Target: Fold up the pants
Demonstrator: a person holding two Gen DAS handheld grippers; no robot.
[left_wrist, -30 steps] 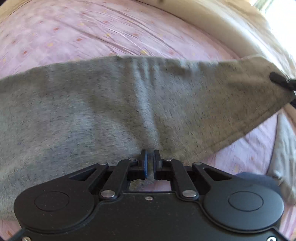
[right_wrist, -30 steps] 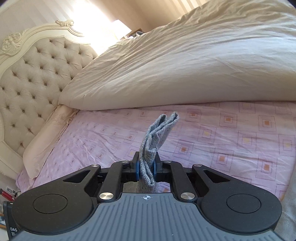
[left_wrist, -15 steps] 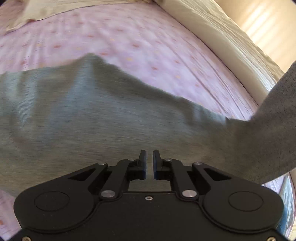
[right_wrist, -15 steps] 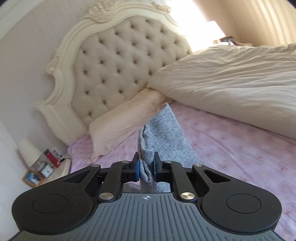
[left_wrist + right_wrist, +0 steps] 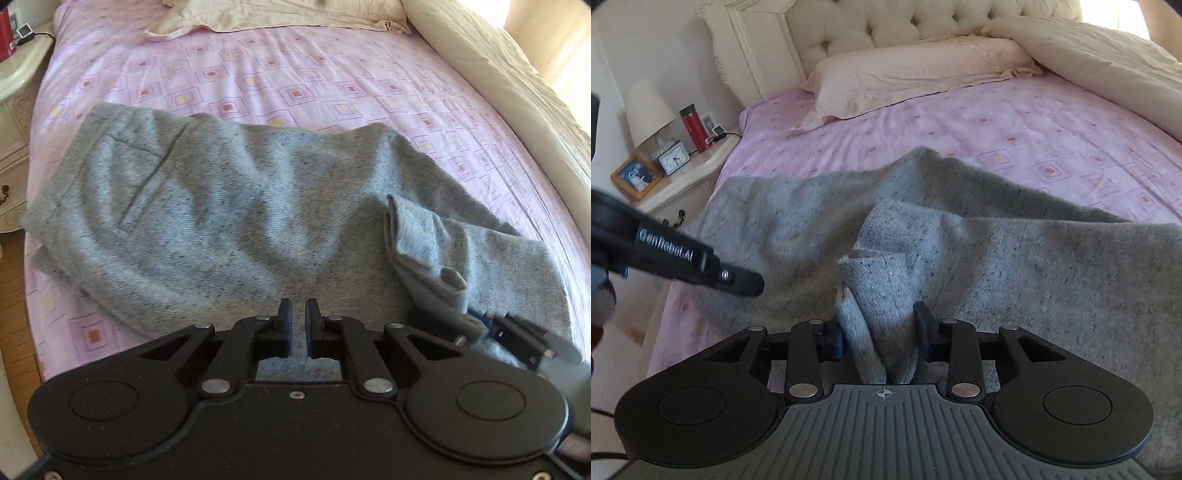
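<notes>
Grey speckled pants (image 5: 229, 206) lie folded over on the pink patterned bed sheet (image 5: 295, 81); they also show in the right wrist view (image 5: 1015, 266). My left gripper (image 5: 298, 317) hovers over the near edge of the pants, its jaws nearly together with a narrow gap and no cloth between them. My right gripper (image 5: 882, 328) has its jaws apart, with a bunched corner of the pants (image 5: 875, 295) standing loosely between them. That gripper also appears at the right of the left wrist view (image 5: 491, 328), beside the bunched corner (image 5: 424, 243).
A cream duvet (image 5: 1108, 59) lies along the right side of the bed, a pillow (image 5: 916, 74) and tufted headboard (image 5: 886, 26) at the far end. A nightstand (image 5: 676, 177) on the left holds a lamp, red bottle, clock and picture frame. Wooden floor (image 5: 14, 295) lies left.
Both grippers swung the pants leg over and down onto the bed. The left gripper let go of the cloth. The right gripper's jaws have opened around the corner they pinched.
</notes>
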